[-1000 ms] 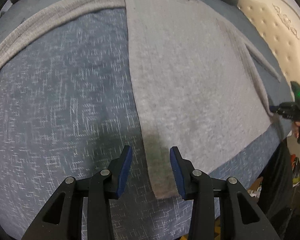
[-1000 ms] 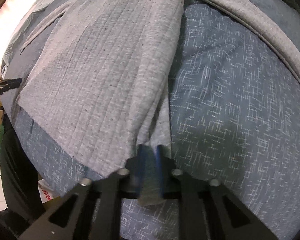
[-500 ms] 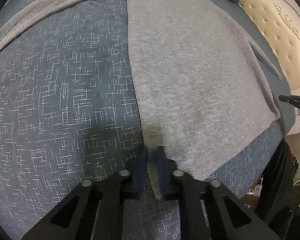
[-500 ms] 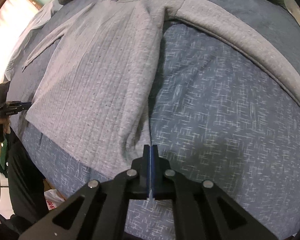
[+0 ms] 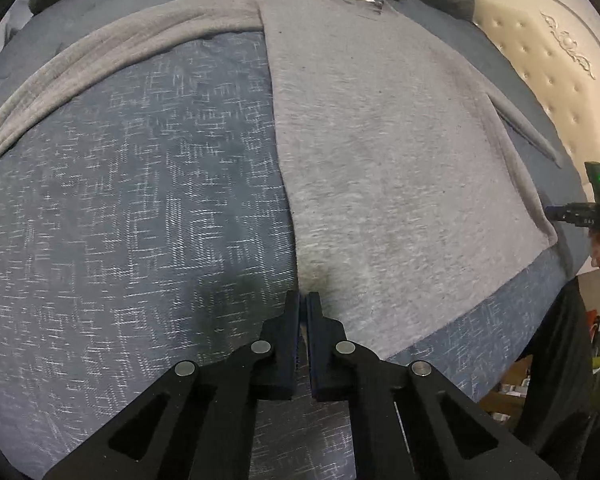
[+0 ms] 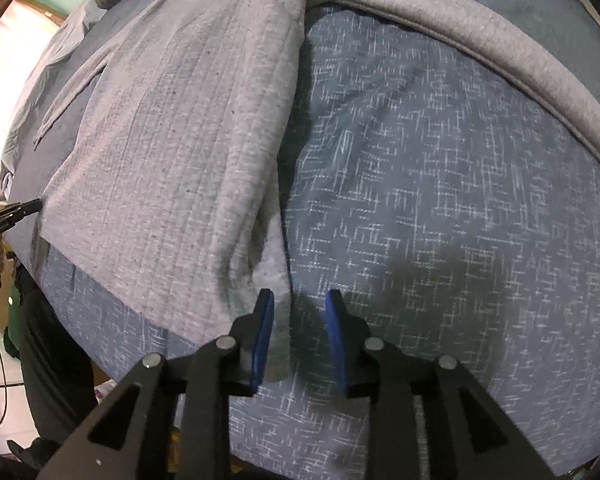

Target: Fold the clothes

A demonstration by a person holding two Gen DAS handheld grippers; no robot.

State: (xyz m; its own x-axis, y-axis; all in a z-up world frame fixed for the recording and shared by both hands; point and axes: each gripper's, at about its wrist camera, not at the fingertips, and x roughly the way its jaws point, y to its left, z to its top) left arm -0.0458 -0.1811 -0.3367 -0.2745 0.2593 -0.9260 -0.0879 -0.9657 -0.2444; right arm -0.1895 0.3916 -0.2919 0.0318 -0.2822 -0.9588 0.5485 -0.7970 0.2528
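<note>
From the left wrist view, a grey long-sleeved top point(image 5: 380, 152) lies spread flat on a blue patterned bedspread point(image 5: 140, 208), one sleeve point(image 5: 100, 52) stretching away to the far left. The left gripper point(image 5: 303, 304) is pinched closed at the near left corner of the hem; the corner itself is hidden behind the jaws. From the right wrist view, the same top point(image 6: 172, 152) fills the left side of the bed, its near right corner rumpled. The right gripper point(image 6: 298, 300) has just been opening; its jaws stand apart, with the corner of the hem hanging loose beside the left pad.
</note>
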